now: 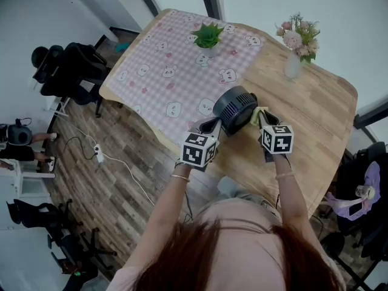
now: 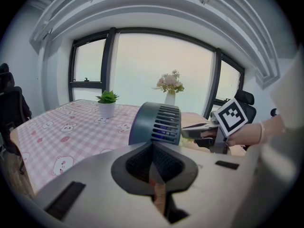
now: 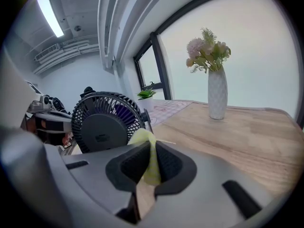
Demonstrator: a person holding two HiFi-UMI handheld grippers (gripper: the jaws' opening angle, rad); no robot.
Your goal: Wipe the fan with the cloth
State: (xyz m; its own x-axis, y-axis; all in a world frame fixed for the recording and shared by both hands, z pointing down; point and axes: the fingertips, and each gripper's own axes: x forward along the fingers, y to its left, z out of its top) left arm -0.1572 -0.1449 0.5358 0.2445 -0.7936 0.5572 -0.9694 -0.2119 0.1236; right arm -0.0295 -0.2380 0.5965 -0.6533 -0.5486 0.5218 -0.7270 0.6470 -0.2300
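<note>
right gripper (image 3: 148, 158) pinches thin yellow cloth (image 3: 146, 146) at grille of small dark round fan (image 1: 236, 109), positioned for wiping; left gripper (image 2: 153, 165), jaws pressed together and empty, likely braces the housing.

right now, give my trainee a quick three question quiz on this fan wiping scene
1. True or false: the right gripper is empty.
2. The fan sits: A between the left gripper and the right one, B left of both, C right of both.
3. What colour is the cloth?
Key: 1 false, it is shut on the cloth. 2 A. 3 yellow.
</note>
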